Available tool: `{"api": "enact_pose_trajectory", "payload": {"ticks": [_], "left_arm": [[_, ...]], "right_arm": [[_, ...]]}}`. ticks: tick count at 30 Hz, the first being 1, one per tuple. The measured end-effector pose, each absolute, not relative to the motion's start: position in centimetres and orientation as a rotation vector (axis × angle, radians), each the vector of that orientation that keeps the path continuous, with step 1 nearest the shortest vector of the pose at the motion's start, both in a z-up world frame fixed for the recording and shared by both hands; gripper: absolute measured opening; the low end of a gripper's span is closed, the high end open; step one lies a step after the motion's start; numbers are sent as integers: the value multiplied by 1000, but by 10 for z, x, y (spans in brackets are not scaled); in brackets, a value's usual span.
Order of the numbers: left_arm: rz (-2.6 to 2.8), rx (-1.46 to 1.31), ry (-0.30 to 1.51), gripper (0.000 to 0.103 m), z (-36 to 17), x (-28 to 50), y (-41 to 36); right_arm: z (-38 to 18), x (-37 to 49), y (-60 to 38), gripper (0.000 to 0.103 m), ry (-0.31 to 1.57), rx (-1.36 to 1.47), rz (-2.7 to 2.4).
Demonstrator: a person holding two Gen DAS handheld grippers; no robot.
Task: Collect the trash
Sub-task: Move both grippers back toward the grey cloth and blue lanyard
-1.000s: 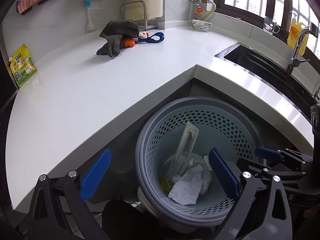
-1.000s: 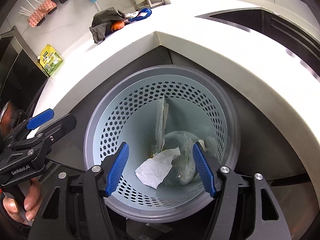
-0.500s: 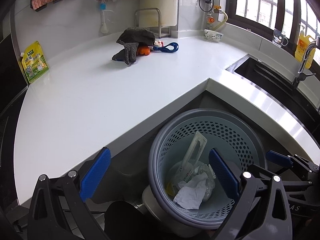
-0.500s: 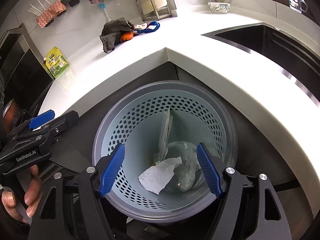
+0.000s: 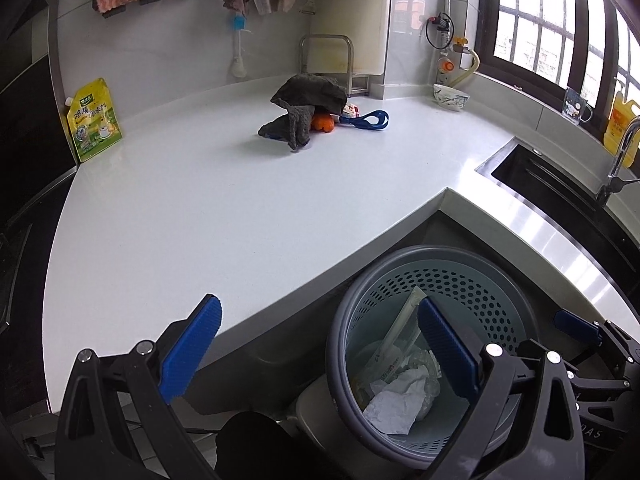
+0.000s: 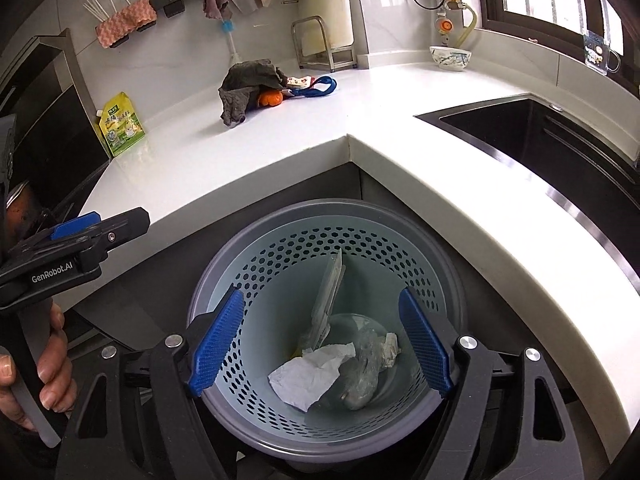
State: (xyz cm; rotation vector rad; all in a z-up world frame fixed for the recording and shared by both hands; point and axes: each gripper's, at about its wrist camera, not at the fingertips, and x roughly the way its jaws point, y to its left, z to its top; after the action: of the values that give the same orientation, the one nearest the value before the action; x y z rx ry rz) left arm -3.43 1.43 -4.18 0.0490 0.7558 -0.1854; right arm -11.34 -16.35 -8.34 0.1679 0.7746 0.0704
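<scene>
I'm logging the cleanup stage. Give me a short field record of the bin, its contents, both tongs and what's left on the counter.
bin: perforated grey waste basket below the counter corner
contents: crumpled white paper, clear plastic wrap, long flat wrapper
right tongs: open, empty, jaws just opening, over basket
left tongs: open, empty
counter: dark cloth, yellow-green pouch

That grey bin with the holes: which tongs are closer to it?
The right. The right tongs hang open directly over the bin, framing the crumpled paper inside. The left tongs sit off to the bin's side, spanning its rim and the countertop edge.
</scene>
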Motion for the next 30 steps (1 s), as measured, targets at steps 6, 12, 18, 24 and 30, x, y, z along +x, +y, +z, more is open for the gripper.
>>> {"api": "enact_pose_trajectory", "payload": {"ticks": [6,12,18,24,30], "left_arm": [[-164,36,743,97,-32,-24,24],[-137,4,713,97,-18,1,36],[-92,-12,679,97,-4,47,38],[-40,5,624,97,8,98,29],[-35,2,668,97,-8,162,18]], "right_arm": [[-66,-109,-166,76,719,138,62],[-49,-90,-170,76,711,134,100],[-38,-56,-175,78,714,140,100],[-30,-17,-187,79,713,214,148],[-23,21,-193,79,712,243,178]]}}
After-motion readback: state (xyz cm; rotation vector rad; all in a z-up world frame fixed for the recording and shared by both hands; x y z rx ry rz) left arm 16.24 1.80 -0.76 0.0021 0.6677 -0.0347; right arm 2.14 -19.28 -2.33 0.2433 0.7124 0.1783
